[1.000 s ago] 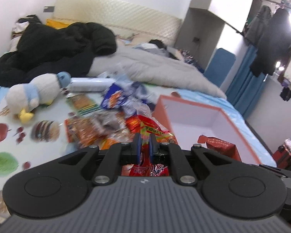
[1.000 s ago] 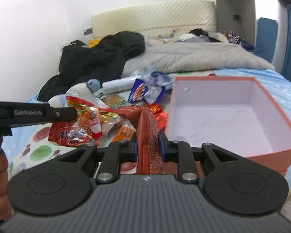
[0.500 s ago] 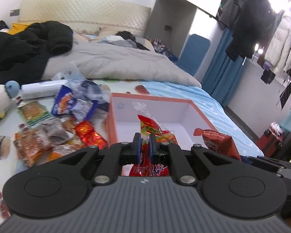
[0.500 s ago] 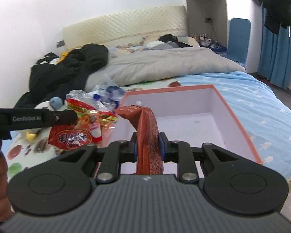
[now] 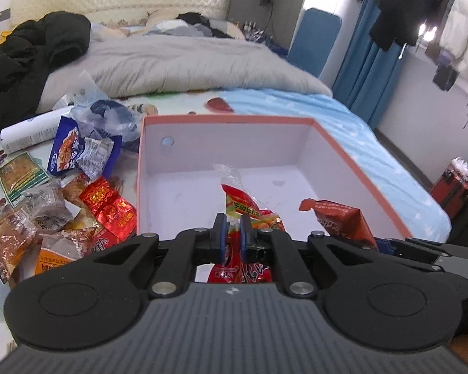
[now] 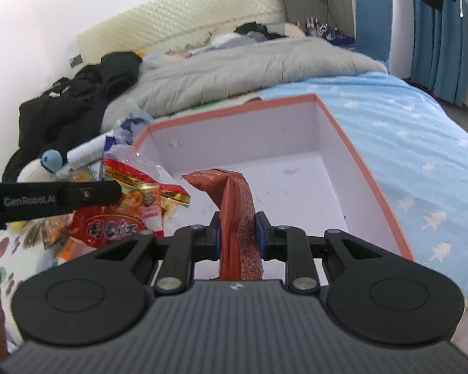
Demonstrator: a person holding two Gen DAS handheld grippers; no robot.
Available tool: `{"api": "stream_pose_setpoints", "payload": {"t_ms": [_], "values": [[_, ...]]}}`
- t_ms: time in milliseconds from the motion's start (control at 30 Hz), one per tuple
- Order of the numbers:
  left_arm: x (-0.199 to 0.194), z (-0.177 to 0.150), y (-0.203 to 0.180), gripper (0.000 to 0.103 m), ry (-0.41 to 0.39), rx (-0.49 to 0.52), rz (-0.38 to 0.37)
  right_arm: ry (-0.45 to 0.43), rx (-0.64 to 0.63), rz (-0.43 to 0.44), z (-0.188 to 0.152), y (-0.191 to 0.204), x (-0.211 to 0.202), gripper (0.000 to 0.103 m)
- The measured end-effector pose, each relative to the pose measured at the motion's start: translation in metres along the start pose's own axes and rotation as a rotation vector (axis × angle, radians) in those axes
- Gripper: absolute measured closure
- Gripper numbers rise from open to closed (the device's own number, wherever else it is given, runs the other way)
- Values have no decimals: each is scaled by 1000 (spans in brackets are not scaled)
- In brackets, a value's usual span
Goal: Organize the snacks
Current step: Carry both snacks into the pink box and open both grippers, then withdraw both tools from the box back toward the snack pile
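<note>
1. The left tool (image 5: 233, 229) is squeezing a red and clear snack bag (image 5: 238, 201) tight between its two fingers.
2. The right tool (image 6: 237, 230) is squeezing a dark red snack pouch (image 6: 234, 198) the same way.
3. Both snacks are hanging over the near side of the open orange box (image 5: 352, 159) with white insides, which is sitting on the bed (image 5: 368, 131).
4. A pile of other snack packs (image 5: 62, 193) is lying on the bed just left of the box.
5. A grey blanket (image 5: 177, 62) and a black coat (image 5: 31, 59) are lying farther back.
</note>
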State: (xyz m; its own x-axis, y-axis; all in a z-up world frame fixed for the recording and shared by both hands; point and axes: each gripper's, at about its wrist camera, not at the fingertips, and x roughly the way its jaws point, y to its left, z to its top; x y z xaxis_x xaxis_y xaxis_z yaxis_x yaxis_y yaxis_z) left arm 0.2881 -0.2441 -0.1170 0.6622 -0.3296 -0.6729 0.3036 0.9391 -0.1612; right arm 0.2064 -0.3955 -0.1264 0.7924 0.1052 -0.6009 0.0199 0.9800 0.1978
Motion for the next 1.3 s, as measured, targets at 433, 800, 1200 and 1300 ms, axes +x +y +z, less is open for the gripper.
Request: {"api": "stream_pose_setpoints", "payload": {"t_ms": [433, 800, 1200, 1300], "values": [[4, 3, 10, 46, 3, -46, 30, 61, 26, 56, -1, -11, 29, 54], [-66, -7, 8, 46, -69, 12, -3, -14, 29, 54, -4, 11, -16, 48], [-145, -28, 32, 46, -106, 3, -11, -96, 28, 86, -16, 55, -79, 48], [-162, -35, 38, 46, -113, -4, -11, -112, 17, 97, -18, 67, -91, 48]]}}
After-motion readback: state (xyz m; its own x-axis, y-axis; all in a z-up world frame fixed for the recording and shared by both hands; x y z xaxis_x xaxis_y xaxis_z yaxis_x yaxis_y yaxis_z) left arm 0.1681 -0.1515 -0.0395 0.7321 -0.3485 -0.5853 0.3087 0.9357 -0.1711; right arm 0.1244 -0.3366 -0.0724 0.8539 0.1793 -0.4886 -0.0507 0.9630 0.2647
